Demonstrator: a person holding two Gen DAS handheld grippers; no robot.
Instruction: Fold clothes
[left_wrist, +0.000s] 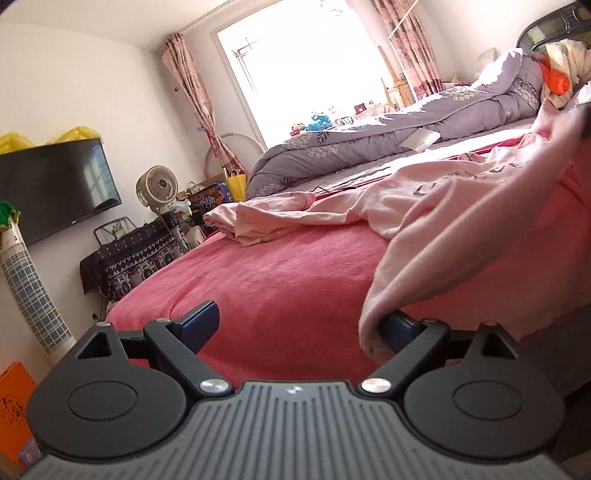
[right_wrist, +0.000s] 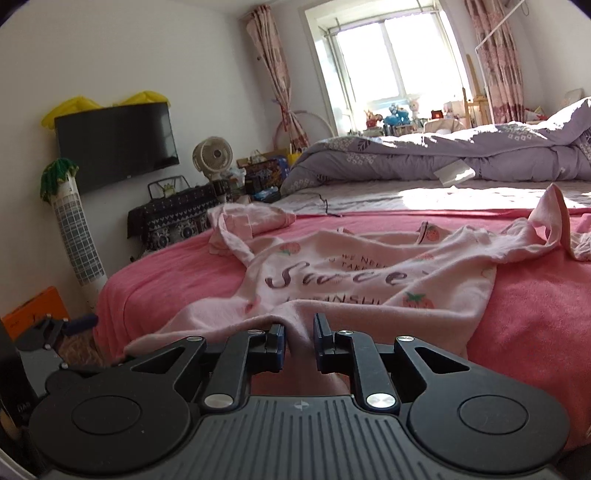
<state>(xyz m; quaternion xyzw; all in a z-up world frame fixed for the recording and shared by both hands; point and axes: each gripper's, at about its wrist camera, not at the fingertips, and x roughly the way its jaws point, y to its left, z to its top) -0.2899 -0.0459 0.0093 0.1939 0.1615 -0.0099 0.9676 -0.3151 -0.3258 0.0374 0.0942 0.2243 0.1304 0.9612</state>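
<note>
both grippers at the near hem of a pink shirt (right_wrist: 369, 273).
right gripper (right_wrist: 299, 341) narrowly pinches hem; left gripper (left_wrist: 299, 325) wide, cloth draped over one finger.

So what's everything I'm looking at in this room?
pink top: one, pale pink with strawberries and lettering, spread on the blanket
blanket: one, pink-red, covering the near bed
quilt: one, lilac patterned, bunched near the window
television: one, black, on the left wall
fan: one, cream, below the television
curtains: pink patterned, flanking the window
left hand-held gripper: black, open, top's edge draped over one finger
right hand-held gripper: black, closed on the top's hem
</note>
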